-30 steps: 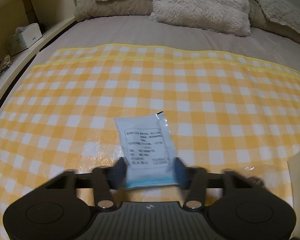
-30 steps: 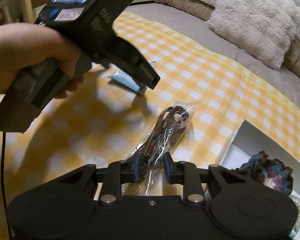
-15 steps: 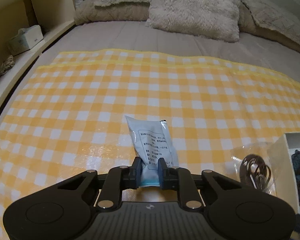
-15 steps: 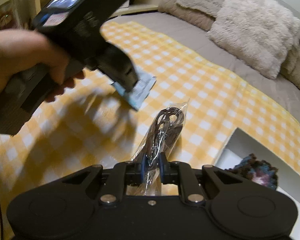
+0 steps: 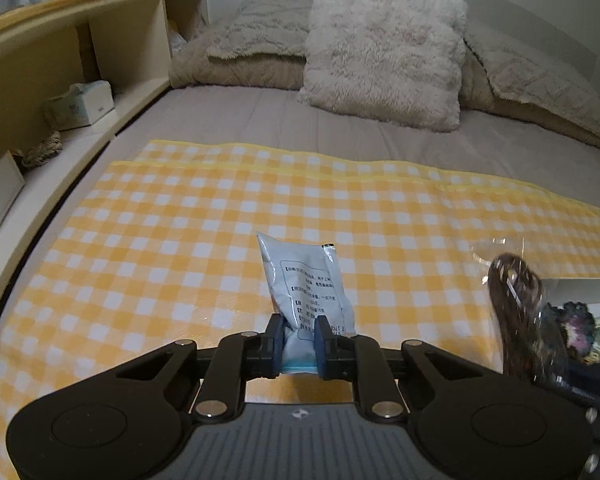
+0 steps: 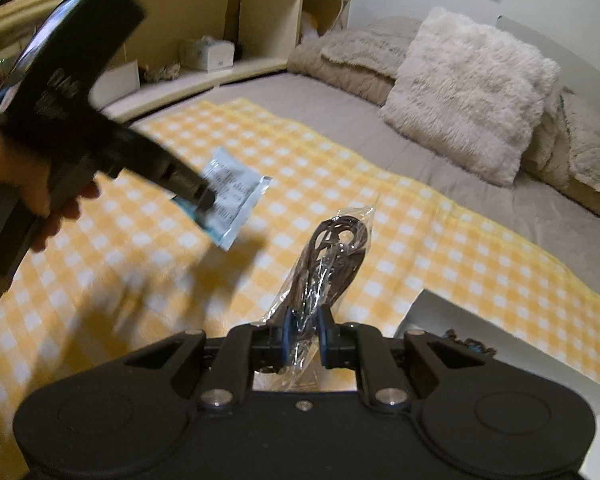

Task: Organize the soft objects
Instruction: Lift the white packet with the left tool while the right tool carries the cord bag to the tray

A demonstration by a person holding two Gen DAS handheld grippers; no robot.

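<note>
My left gripper (image 5: 299, 345) is shut on the lower end of a white and blue printed packet (image 5: 306, 282) and holds it up above the yellow checked cloth (image 5: 160, 240). The packet also shows in the right wrist view (image 6: 230, 200), held by the left gripper (image 6: 204, 200). My right gripper (image 6: 303, 338) is shut on a clear plastic bag of brown cord (image 6: 328, 256), lifted above the cloth. The bag also shows at the right of the left wrist view (image 5: 514, 300).
A white box (image 6: 432, 312) with a dark crocheted piece (image 5: 572, 322) stands at the right on the cloth. Fluffy pillows (image 5: 384, 44) lie at the head of the bed. A wooden shelf (image 5: 60, 60) with a tissue box (image 5: 80, 104) runs along the left.
Both grippers shut on their items and lifted them off the cloth. The left gripper with the packet rose and moved right, toward the box.
</note>
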